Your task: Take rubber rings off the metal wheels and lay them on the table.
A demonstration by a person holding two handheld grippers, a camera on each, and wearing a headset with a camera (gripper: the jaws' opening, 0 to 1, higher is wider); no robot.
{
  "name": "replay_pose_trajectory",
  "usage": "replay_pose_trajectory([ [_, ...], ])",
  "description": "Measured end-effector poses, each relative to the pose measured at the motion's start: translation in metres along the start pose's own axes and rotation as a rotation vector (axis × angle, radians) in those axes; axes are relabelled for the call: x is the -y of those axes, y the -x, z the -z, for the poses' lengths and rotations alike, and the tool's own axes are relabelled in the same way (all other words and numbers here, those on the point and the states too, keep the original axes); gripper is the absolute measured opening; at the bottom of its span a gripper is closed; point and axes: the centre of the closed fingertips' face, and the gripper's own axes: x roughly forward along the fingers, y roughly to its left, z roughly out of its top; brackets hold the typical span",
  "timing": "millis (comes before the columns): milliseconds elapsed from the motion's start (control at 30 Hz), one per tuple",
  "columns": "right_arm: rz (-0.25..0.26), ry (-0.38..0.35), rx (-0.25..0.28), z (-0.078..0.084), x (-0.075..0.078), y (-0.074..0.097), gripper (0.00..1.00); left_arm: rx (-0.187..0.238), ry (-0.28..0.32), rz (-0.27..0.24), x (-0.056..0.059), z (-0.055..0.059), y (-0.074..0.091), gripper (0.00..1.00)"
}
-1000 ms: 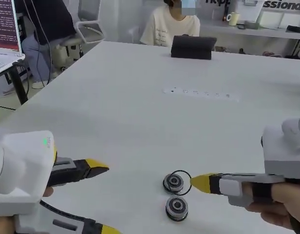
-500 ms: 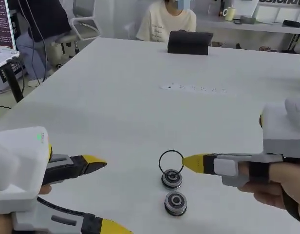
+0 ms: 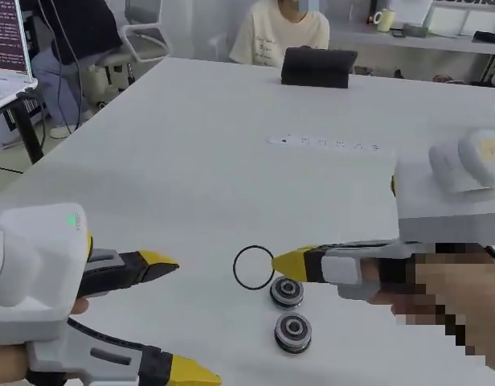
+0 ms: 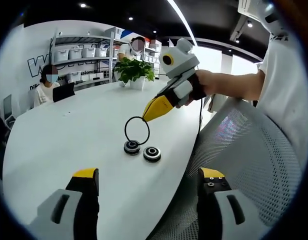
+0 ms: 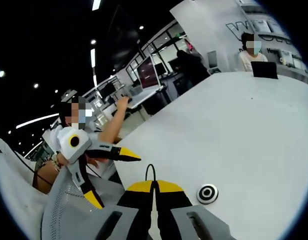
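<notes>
A black rubber ring (image 3: pixel 253 267) hangs in the air, pinched by my right gripper (image 3: pixel 278 263), which is shut on it; the ring (image 4: pixel 137 130) dangles above the wheels and shows edge-on as a thin ring (image 5: pixel 151 172) between the yellow tips (image 5: pixel 154 186). Two metal wheels (image 3: pixel 287 292) (image 3: pixel 292 331) lie flat on the white table (image 3: pixel 231 161), just below and right of the ring. One wheel (image 5: pixel 207 193) sits right of the jaws. My left gripper (image 3: pixel 171 318) stands open at the near left, apart from the wheels (image 4: pixel 132 147) (image 4: pixel 152 153), with nothing between its tips (image 4: pixel 149 174).
A white power strip (image 3: pixel 328 145) lies across the table's middle and a dark tablet case (image 3: pixel 318 67) stands at the far edge, with a seated person behind it. A laptop (image 3: pixel 8 48) on a stand is at far left. A mesh chair (image 4: pixel 234 150) is by the table.
The right gripper has lifted the ring clear of the upper wheel and carried it up and to the left. The left gripper has barely moved.
</notes>
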Motion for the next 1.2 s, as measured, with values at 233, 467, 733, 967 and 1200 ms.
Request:
replay_pose_trajectory([
  [233,-0.021,0.032,-0.063,0.01,-0.005,-0.016,0.0,-0.007,-0.001,-0.004,-0.001,0.002,0.0,0.79],
  [467,-0.035,0.076,-0.136,0.023,-0.009,-0.032,0.0,-0.015,-0.002,-0.009,-0.002,0.004,0.0,0.78],
  [733,-0.004,0.075,-0.165,0.045,0.007,-0.043,0.0,-0.028,0.001,-0.011,-0.002,0.007,0.0,0.77],
  [967,0.002,-0.086,-0.135,0.055,0.017,-0.044,0.0,-0.041,0.007,-0.003,-0.001,0.009,0.0,0.76],
  [1200,0.054,-0.112,-0.14,0.064,0.032,-0.045,0.0,-0.042,0.011,-0.004,-0.001,0.01,0.0,0.75],
])
